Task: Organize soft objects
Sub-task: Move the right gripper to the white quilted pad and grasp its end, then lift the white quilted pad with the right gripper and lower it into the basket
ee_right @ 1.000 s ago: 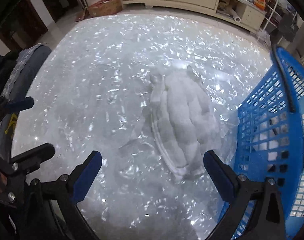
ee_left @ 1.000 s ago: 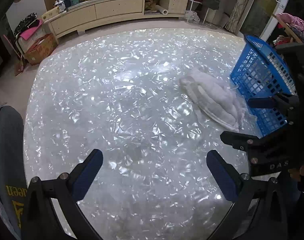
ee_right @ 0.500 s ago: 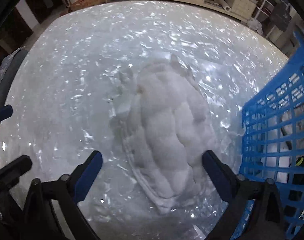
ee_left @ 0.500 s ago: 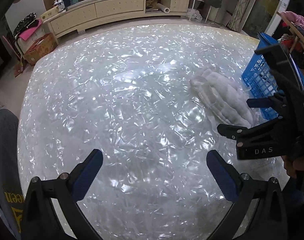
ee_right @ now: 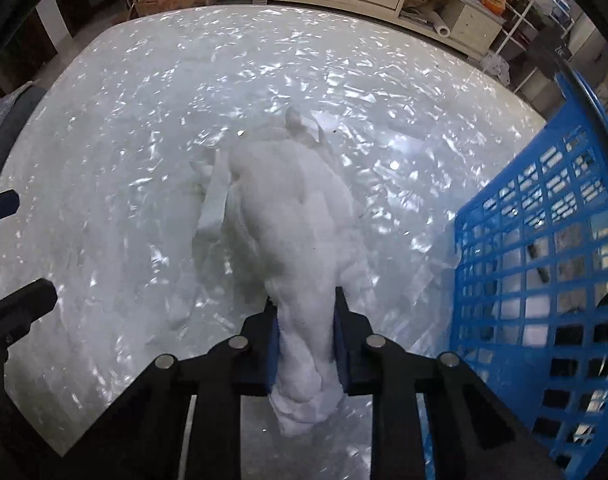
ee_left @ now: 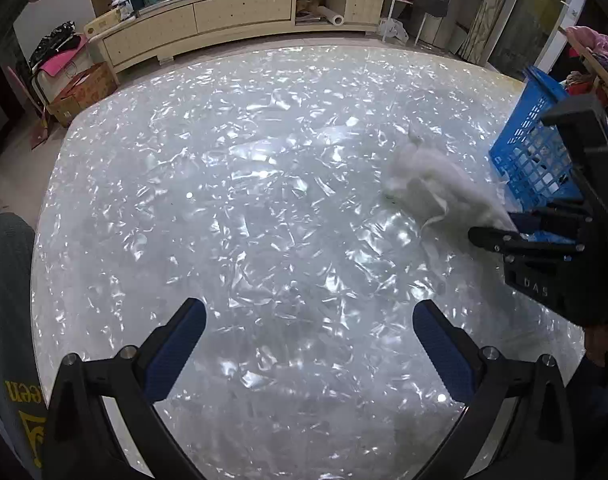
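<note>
Right gripper (ee_right: 307, 332) is clamped on the near end of the white padded cloth (ee_right: 291, 216), jaws nearly together with fabric bunched between the blue pads (ee_right: 272, 354). A short tail of cloth hangs out below the pads. The rest of the cloth trails away toward the far side, lying on the shiny white table (ee_right: 143, 100); whether the far end is lifted off the surface can't be told. A flat strap or flap folds out on its left side.

Blue basket (ee_right: 544, 260) stands just right of the cloth, its mesh wall close to the gripper. Something pale shows through the mesh, can't say what.

Left gripper (ee_left: 310, 346) hovers over bare table near the front edge, jaws spread wide, holding nothing. In its view the cloth (ee_left: 432, 184) sits far right beside the basket (ee_left: 532, 160), with the right gripper (ee_left: 524, 228) at the cloth's near end.

Step in hand looks like lift and drop into the basket. To do it well:
- Keep the squeeze firm; grip is only on one end, so the bulk will dangle and swing.
- Raise high enough that the trailing end clears the basket rim before moving right.
- Watch the loose strap, likely to snag on the mesh.
- Release only once the bulk is over the opening.
- Left gripper is free to support the hanging end if it drags.
</note>
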{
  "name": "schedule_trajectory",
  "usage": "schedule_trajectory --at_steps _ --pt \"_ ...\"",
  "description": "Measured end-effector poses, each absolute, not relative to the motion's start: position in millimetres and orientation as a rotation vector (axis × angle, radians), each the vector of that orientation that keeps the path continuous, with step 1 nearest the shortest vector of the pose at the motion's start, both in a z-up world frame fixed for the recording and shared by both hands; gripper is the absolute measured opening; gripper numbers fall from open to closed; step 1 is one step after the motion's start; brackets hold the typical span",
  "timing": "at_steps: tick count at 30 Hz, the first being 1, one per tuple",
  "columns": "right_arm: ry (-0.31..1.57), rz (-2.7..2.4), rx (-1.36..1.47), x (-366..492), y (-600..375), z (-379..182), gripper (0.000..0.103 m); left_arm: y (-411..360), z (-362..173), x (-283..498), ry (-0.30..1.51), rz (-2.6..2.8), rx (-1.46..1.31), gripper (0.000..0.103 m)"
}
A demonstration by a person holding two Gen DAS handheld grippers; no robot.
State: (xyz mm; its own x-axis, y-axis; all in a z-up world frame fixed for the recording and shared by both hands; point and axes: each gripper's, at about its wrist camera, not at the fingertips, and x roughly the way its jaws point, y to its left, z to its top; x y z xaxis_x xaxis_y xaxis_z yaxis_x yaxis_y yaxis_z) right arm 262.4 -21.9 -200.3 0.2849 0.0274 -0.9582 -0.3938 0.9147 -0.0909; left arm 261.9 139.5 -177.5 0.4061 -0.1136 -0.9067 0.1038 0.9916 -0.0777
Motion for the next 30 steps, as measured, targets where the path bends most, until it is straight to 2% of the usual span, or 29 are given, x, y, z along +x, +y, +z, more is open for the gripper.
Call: schedule_trajectory --at_steps 6,21,30 --pt "1.216 0.312 -0.305 239.0 -29.2 -176.4 0.018 139.0 -157.6 246.7 1.11 -0.146 -0.023 0.103" --pt "1.02 0.336 -0.282 174.9 -54.8 -70.7 0.019 121.9 -84.5 206.5 1.017 -0.187 -0.093 0.103" --pt "0.965 0.311 -0.264 157.8 -87.3 -44.5 0.019 86.5 -52.1 197.9 0.967 -0.211 -0.038 0.103"
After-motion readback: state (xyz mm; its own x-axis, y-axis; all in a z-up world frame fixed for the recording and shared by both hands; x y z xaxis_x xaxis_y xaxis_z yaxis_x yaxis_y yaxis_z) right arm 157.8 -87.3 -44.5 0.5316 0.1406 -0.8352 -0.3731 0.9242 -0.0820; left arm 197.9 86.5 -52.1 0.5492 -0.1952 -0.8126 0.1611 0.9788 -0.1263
